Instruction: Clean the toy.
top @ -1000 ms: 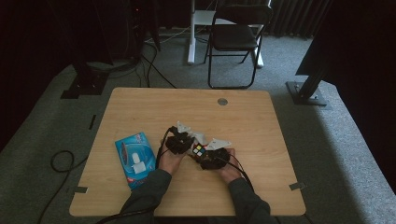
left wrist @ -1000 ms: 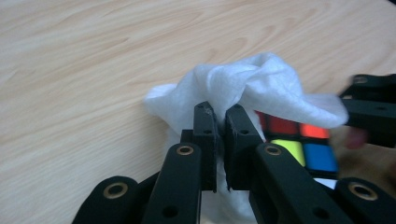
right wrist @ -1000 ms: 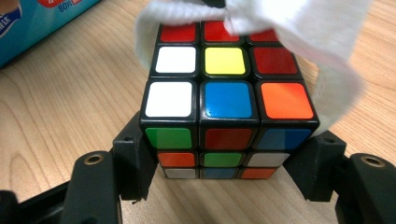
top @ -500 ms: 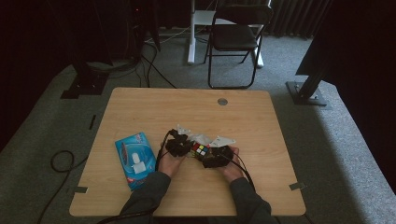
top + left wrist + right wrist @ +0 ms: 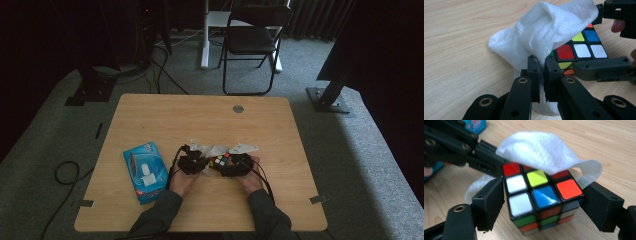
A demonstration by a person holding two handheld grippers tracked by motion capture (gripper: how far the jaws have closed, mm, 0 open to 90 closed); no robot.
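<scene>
Jaws first: your left gripper (image 5: 539, 75) is clamped tight on the white tissue (image 5: 544, 32), the cloth pinched between its two pads. Your right gripper (image 5: 541, 202) has just been opening, and its jaws now stand wide on either side of the cube (image 5: 540, 195); the left pad sits against the cube's side, while the right pad stands just clear of it. You have both grippers side by side near the table's (image 5: 150, 115) near edge, about the middle. Left of your left hand (image 5: 182, 182) lies the blue tissue pack (image 5: 145, 171). The cube rests on the wood between your grippers. The tissue drapes over the cube's far top edge, covering part of its upper face.
</scene>
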